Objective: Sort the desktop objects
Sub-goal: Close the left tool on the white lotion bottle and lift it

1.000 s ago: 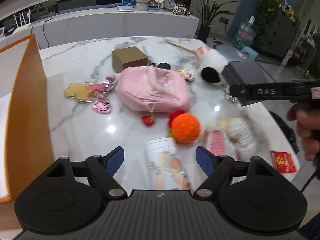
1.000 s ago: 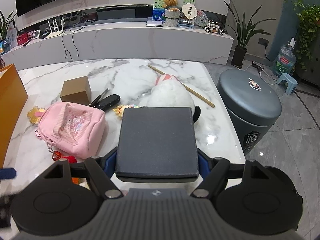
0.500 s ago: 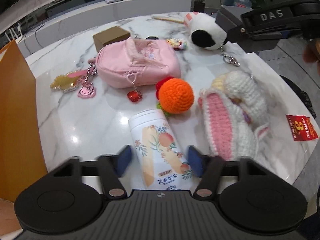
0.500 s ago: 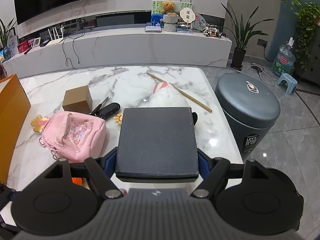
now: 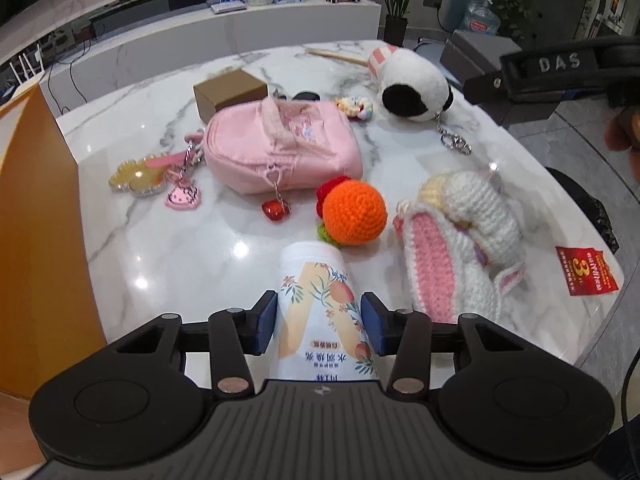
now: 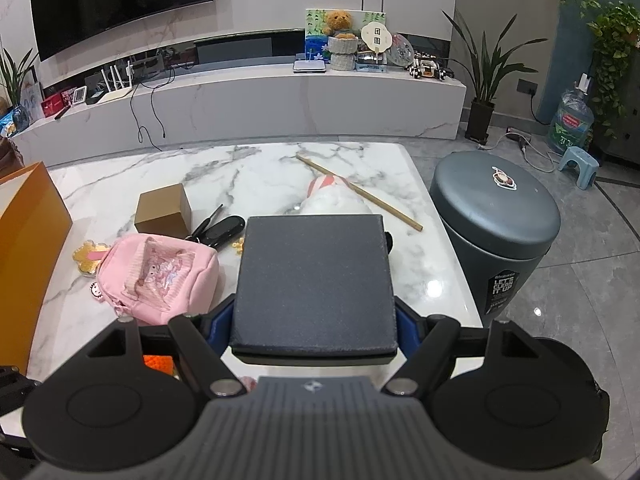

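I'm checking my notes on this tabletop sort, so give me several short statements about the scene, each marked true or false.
1. The right gripper holds a dark box. True.
2. The white tube stands upright. False: it lies on its side between the left gripper fingers, whose jaws are closing.
3. The orange ball lies beyond the tube's far end. True.
4. The pink pouch sits inside the orange bag. False: it lies on the table.
5. The panda plush has a keyring attached. True.
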`<state>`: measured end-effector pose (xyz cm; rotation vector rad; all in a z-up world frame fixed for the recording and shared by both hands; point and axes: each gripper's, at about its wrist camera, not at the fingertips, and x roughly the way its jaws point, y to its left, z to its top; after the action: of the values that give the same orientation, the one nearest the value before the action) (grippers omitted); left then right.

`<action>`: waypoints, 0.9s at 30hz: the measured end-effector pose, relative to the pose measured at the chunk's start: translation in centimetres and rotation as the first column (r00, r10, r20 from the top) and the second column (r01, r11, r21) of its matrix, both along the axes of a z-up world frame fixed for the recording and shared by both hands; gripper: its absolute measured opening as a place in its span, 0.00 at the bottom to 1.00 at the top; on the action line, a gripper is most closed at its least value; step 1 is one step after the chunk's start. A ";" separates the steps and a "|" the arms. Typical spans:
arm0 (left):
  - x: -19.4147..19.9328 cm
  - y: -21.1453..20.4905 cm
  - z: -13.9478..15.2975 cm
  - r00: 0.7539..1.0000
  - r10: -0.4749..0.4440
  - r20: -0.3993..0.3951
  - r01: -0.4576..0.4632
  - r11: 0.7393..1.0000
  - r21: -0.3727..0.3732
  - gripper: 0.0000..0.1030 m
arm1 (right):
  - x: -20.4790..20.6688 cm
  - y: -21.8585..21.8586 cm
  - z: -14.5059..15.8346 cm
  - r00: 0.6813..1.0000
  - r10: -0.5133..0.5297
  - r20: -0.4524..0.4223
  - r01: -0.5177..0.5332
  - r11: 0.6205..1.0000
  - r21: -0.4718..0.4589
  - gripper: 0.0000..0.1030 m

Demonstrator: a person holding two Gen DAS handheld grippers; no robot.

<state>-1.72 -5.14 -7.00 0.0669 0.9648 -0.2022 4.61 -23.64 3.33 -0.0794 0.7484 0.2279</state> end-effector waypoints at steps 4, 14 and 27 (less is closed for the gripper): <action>0.0 0.1 0.2 1.000 -0.005 -0.002 0.005 1.000 -0.006 0.50 | 0.0 -0.1 0.1 1.000 -0.002 0.001 0.002 1.000 0.001 0.75; 0.3 1.1 0.2 0.999 -0.010 -0.053 0.007 0.998 -0.059 0.50 | -0.2 0.0 0.1 1.000 -0.002 0.004 0.002 1.000 0.001 0.75; 0.4 3.0 5.4 0.997 0.028 0.067 -0.020 0.992 -0.123 0.50 | -0.4 0.1 0.8 1.000 0.006 0.016 -0.006 1.000 0.011 0.75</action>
<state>-1.32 -2.16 -1.58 -0.0496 0.8824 -0.2346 4.18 -23.53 4.15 -0.0732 0.7315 0.2363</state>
